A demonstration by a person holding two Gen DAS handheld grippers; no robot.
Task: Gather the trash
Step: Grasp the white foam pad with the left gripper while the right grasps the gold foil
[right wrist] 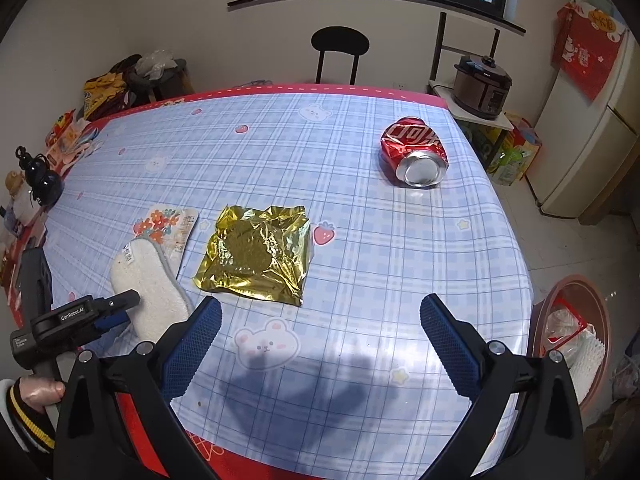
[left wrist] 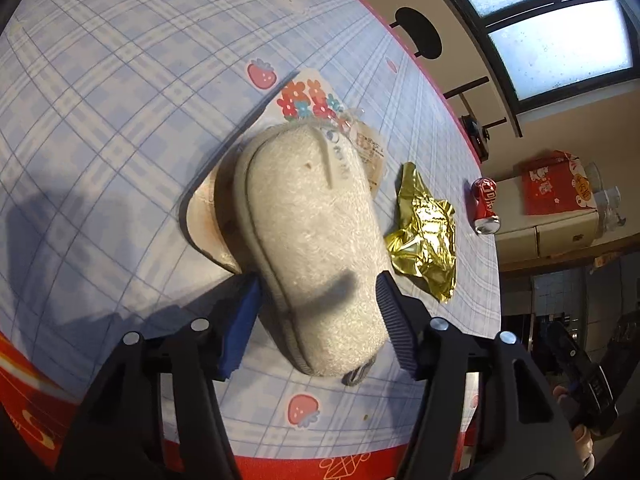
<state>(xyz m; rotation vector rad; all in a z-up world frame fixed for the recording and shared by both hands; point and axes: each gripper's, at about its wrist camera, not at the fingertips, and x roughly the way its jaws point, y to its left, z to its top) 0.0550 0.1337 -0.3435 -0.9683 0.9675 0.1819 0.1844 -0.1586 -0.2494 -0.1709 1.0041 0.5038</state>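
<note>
A white fleece insole [left wrist: 312,236] lies on the checked tablecloth [left wrist: 120,100], on top of a second insole with a flower print [left wrist: 308,100]. My left gripper [left wrist: 320,296] is open, its fingers on either side of the white insole's near end, not clamped. A crumpled gold foil wrapper [left wrist: 424,232] and a crushed red cola can [left wrist: 486,206] lie to its right. In the right wrist view my right gripper [right wrist: 320,320] is open and empty above the table's near edge, short of the gold wrapper [right wrist: 260,254], the can [right wrist: 416,152] and the insoles [right wrist: 152,288].
A red bin [right wrist: 572,340] with trash in it stands on the floor right of the table. A black chair [right wrist: 340,52] stands at the far side. Small ornaments [right wrist: 40,180] and packets sit at the table's left edge. A cooker [right wrist: 482,86] and fridge [right wrist: 592,140] stand at right.
</note>
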